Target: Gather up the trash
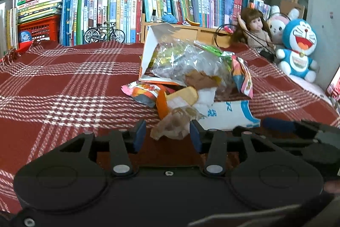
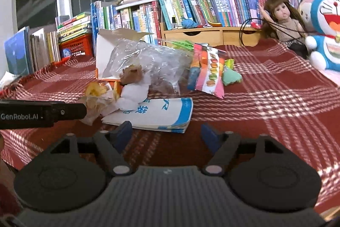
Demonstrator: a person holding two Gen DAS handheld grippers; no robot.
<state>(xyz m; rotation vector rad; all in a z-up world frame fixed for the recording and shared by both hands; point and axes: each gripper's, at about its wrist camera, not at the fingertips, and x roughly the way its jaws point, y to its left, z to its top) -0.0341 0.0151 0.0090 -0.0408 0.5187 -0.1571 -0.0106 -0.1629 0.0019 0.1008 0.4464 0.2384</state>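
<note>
A heap of trash lies on the red plaid cloth (image 1: 63,82): a torn white box (image 1: 148,52), a clear plastic bag (image 1: 191,61), colourful snack wrappers (image 1: 144,93), white tissue (image 2: 131,95) and a flat white-and-blue paper bag (image 1: 229,114) (image 2: 161,114). A crumpled brownish wrapper (image 1: 174,124) lies between the blue pads of my left gripper (image 1: 167,135), which is open around it without pinching. My right gripper (image 2: 166,135) stands open just short of the paper bag's near edge, nothing between its fingers. The left gripper's finger (image 2: 42,113) shows at the left of the right wrist view.
Rows of books (image 1: 119,12) and a wooden drawer unit (image 2: 212,35) line the back. A model bicycle (image 1: 104,34) and red crates (image 1: 38,30) stand at the left. A doll (image 1: 255,29) and plush toys (image 1: 297,48) sit at the right.
</note>
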